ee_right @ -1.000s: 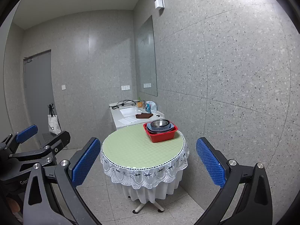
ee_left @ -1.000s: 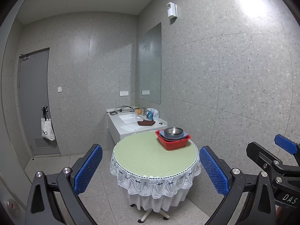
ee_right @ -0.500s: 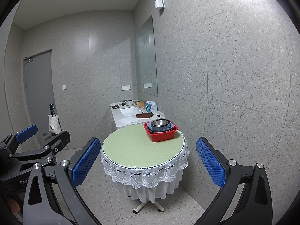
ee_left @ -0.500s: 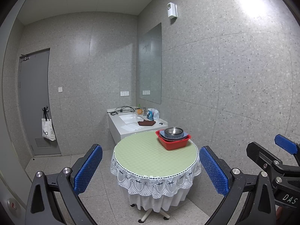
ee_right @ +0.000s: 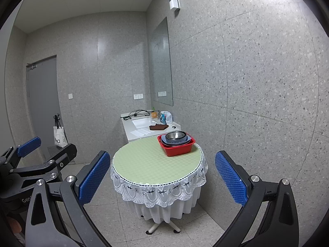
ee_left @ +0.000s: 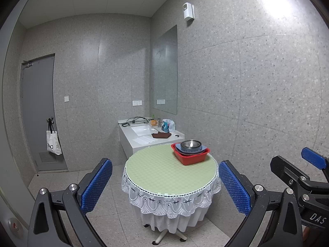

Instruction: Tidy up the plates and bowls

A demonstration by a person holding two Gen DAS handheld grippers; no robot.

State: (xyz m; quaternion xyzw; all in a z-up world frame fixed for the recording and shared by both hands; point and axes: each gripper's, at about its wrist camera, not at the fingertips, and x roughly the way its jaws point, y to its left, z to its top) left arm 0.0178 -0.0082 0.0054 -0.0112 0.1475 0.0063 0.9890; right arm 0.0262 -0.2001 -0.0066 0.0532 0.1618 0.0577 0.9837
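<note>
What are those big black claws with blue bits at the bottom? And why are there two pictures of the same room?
Those claws are grabbing tools. A person holds one in each hand, and each has a small camera looking forward between its two fingers. That gives two pictures: one from the left gripper, one from the right gripper. The blue bits are grippy pads. Each picture also shows the other tool at its edge. Both grippers are open and hold nothing. Ahead stands a round table with a green top and lace skirt. On it sits a red basin with a bluish dish and a shiny metal bowl stacked inside. Behind it is a white sink counter.
</note>
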